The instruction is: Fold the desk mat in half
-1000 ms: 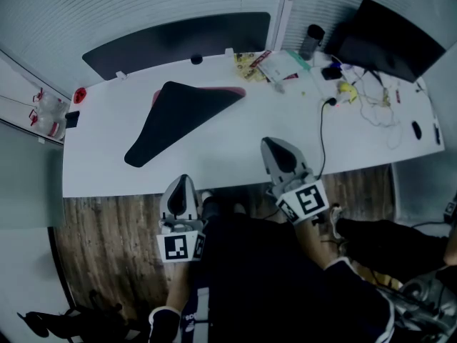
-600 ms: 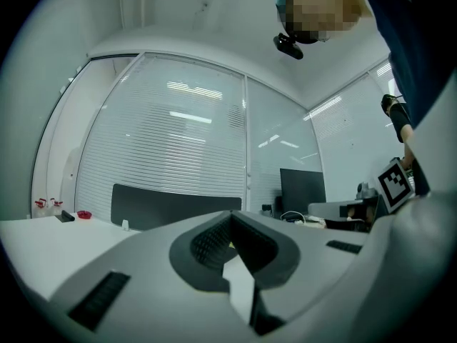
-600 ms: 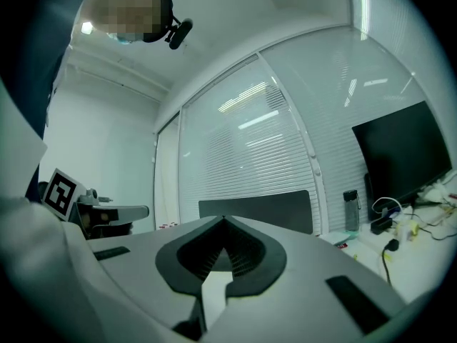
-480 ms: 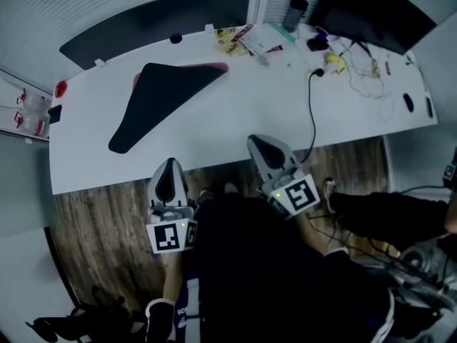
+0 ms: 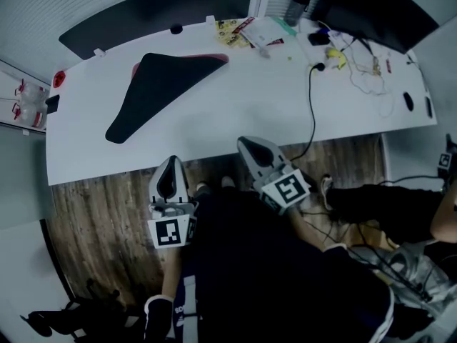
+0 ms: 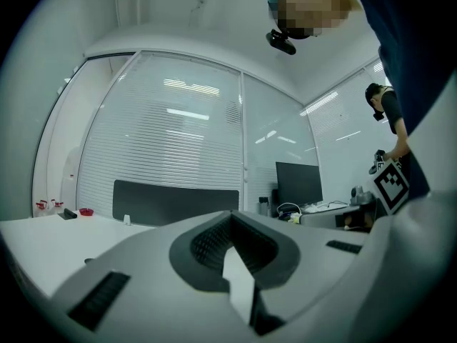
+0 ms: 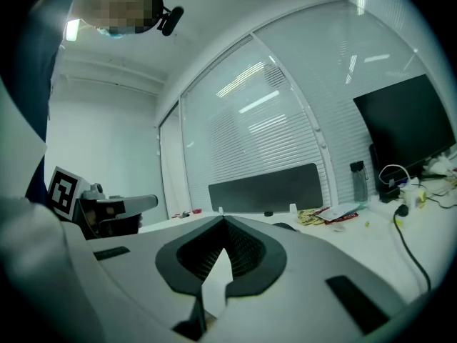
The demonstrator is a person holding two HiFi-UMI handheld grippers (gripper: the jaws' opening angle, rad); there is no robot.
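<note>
Left claw (image 5: 170, 164) and right claw (image 5: 250, 147) both pinched shut, empty, short of the white desk (image 5: 214, 131). Thin black desk mat, pink underneath (image 5: 161, 91), lies doubled there. It looks limp and light, so pinch a corner edge.

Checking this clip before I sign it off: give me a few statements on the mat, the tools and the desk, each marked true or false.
1. The desk mat lies on the desk, touched by neither tool. True.
2. The right tool grips the mat's corner. False: it is shut on nothing, off the desk's near edge.
3. The left tool is wide open. False: its jaws are together, empty.
4. A black cable hangs over the desk's near edge. True.
</note>
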